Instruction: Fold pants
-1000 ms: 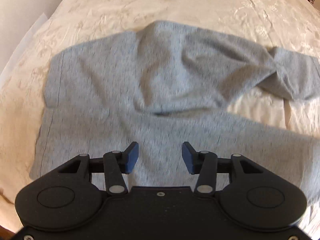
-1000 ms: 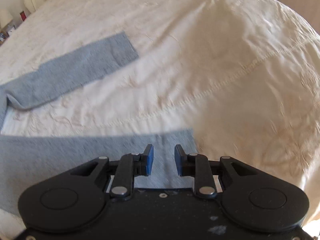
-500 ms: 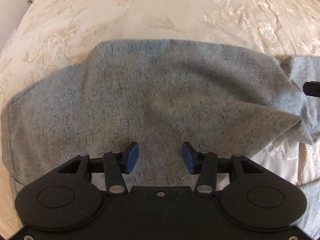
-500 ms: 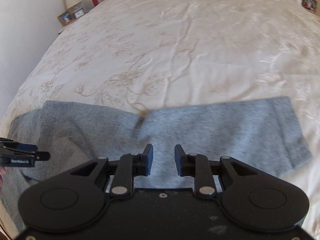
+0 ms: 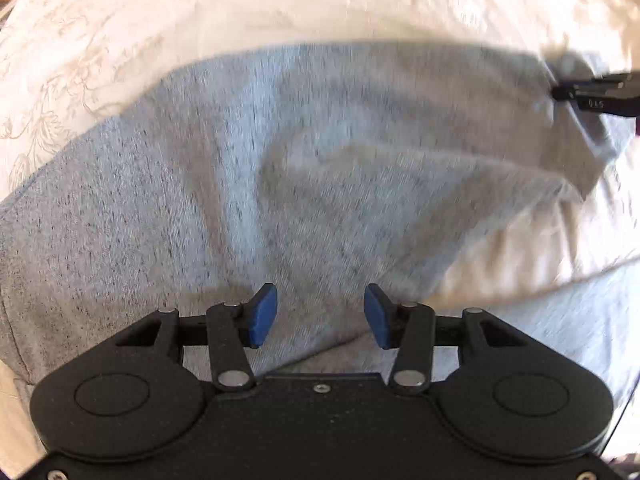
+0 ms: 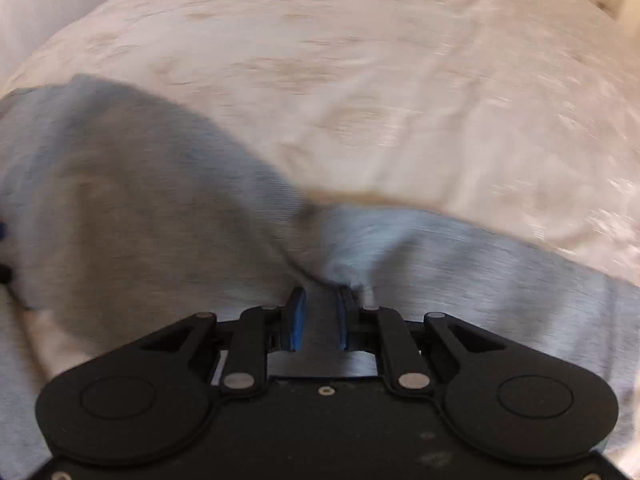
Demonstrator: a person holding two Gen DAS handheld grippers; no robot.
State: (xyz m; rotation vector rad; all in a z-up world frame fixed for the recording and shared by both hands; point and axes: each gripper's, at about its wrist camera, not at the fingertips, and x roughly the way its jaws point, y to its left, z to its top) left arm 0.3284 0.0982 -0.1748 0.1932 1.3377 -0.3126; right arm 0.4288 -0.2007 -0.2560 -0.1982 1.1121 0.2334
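While bedspread [image 6: 360, 60] surrounds pants [image 6: 140, 208], right hand-held gripper [image 6: 320, 316] pinches them.

Both views are bright with daylight and smeared by motion blur. Glare washes out the bedspread [image 6: 400, 80] far and right; fisheye bending curves the edges. The pants [image 5: 280, 160] show soft shadowed folds.

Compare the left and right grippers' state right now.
The left gripper has its jaws spread wide with nothing between them; the right gripper is pinched on a bunch of the grey pants. Left hovers over flat fabric; right gathers a puckered fold. Both have blue pads.
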